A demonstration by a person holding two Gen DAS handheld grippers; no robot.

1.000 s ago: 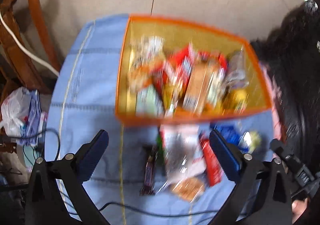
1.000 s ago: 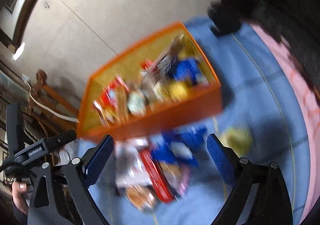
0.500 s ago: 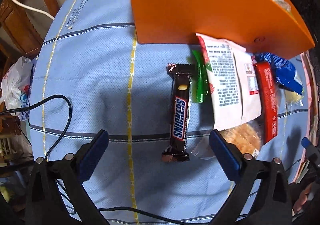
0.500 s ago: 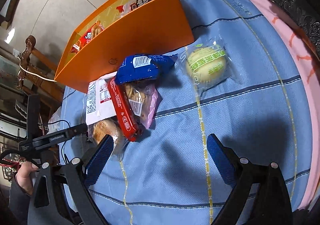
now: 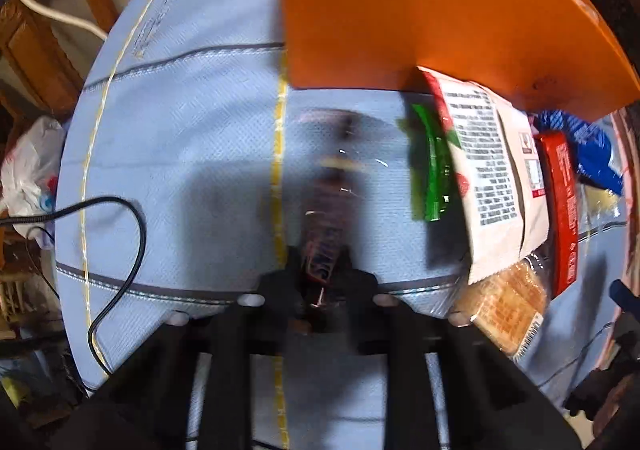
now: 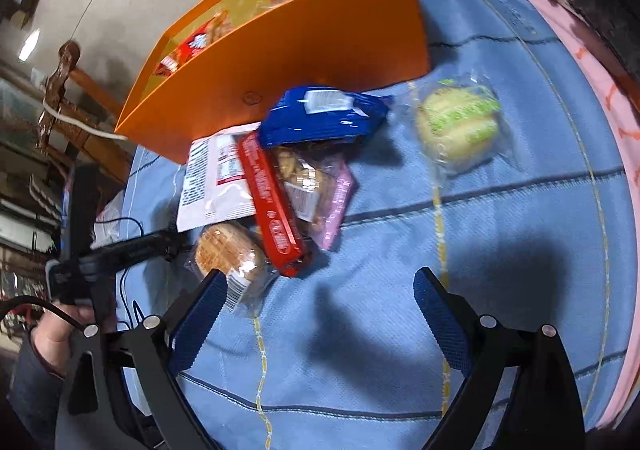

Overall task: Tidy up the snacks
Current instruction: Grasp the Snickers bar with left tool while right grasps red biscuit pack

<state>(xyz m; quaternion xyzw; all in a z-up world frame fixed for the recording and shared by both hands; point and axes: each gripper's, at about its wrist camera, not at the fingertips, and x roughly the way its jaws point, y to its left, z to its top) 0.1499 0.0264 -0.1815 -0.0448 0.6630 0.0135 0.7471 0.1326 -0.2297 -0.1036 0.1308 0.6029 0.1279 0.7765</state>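
My left gripper is shut on the Snickers bar, which is blurred and points away over the blue cloth. The orange box stands just beyond; it also shows in the right wrist view, with snacks inside. Beside it lie a green packet, a white packet, a red bar, a blue packet, a pink-edged cookie bag, a round brown cake and a green-printed bun. My right gripper is open and empty above the cloth, near the brown cake.
The blue cloth covers a round table with a pink edge. A black cable lies on its left side. A wooden chair and a white plastic bag are beyond the left edge.
My left gripper has closed on the Snickers bar, which was lying free between open fingers. My right gripper has moved closer to the snack pile and stays open.
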